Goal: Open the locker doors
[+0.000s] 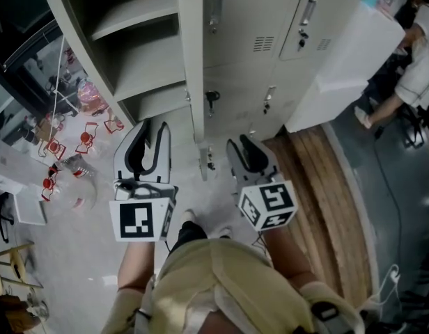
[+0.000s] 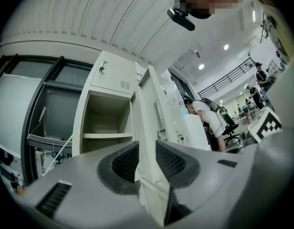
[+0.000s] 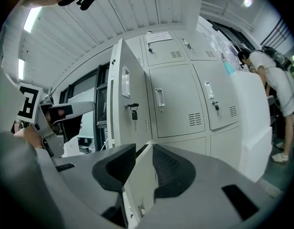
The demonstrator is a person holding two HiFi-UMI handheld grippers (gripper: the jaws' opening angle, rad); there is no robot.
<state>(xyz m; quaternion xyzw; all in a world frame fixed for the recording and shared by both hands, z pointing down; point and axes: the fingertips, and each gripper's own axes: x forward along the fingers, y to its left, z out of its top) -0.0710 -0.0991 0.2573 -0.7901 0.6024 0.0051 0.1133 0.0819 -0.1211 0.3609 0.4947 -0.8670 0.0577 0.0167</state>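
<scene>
The grey lockers are seen from above. One tall door stands open on a compartment with bare shelves. Below it a small lower door also stands ajar. My left gripper hangs in front of the open compartment, jaws apart with nothing held. My right gripper is just right of the lower door, apart from it. In the left gripper view the gripper shows the open door's edge through its gap. In the right gripper view the gripper frames the lower door the same way.
Closed doors with handles and a hanging key fill the right of the bank. A white panel leans at its far end, next to a bending person. Red-framed clutter lies on the floor at the left.
</scene>
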